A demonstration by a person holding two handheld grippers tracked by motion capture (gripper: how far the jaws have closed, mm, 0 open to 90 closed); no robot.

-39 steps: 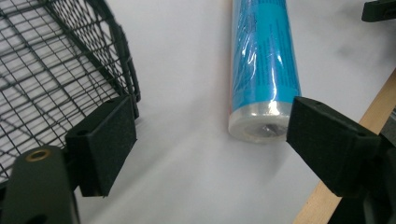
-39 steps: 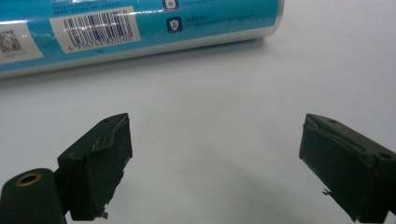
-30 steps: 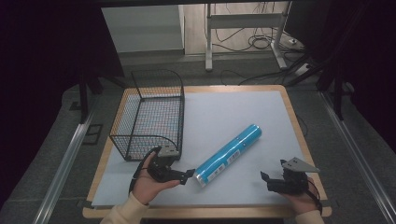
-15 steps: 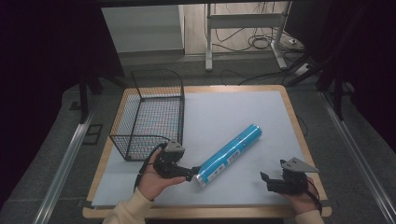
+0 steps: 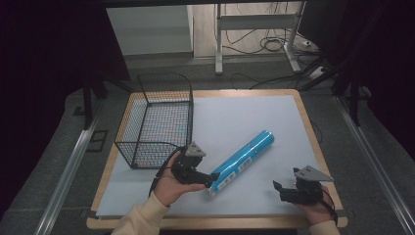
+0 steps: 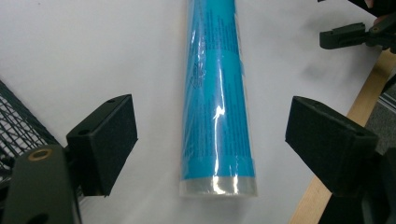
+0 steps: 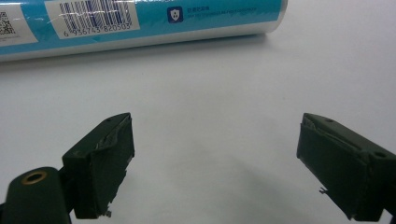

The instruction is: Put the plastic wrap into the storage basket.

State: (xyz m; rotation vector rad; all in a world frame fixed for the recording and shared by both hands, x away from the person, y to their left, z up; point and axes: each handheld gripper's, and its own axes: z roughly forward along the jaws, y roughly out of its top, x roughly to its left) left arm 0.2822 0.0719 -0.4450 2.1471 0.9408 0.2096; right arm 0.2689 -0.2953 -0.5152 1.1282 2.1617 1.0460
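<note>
Right, I have the left gripper (image 5: 208, 180) lined up on the near end of the long blue plastic-wrapped tube (image 5: 241, 163), which lies diagonally on the pale sheet covering the wooden table (image 5: 313, 132), just beside the black wire basket (image 5: 156, 122). In the left gripper view its jaws stand spread wide with the tube (image 6: 218, 98) running straight up between them, nothing pinched yet; I read that as the approach set square to the tube's axis so both pads can close on the round sides. The right gripper (image 5: 284, 192) rests near the table's front edge, well apart from the tube, jaws likewise spread and holding nothing, presumably parked clear of the lift. The basket sits open-topped on the left, so my guess is the tube goes in there.
</note>
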